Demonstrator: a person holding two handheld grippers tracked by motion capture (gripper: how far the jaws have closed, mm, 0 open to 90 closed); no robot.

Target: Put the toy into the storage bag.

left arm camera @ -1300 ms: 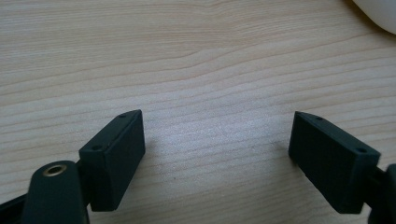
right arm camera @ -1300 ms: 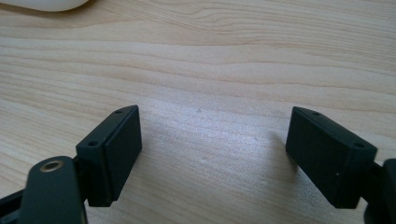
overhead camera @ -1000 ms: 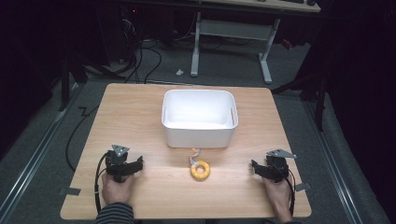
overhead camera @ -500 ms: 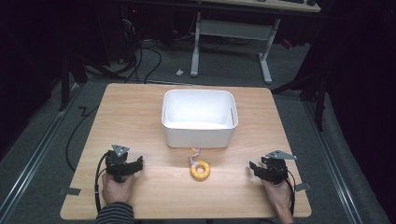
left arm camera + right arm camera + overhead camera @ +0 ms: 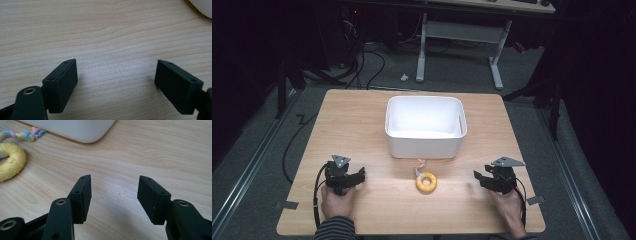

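The yellow ring toy (image 5: 426, 182) lies flat on the table (image 5: 362, 115) just in front of the white bin (image 5: 424, 125), between the two hands; its rope tail (image 5: 419, 163) points toward the bin. The right gripper (image 5: 479, 178) has been narrowing its jaws with nothing between them, the ring off to their left; the left gripper (image 5: 359, 176) gapes wide and empty, about as far away on the other side.

In the right gripper view, the yellow ring toy (image 5: 11, 165) is cut off by the left edge of the frame, so only part of its curve shows, and its braided rope tail (image 5: 23, 134) runs out of the upper left corner. The white bin (image 5: 75, 128) is cut by the top edge there. In the left gripper view a mere corner of it (image 5: 203, 7) enters at the upper right. In the high view the rope (image 5: 420, 164) is too small to make out its weave.
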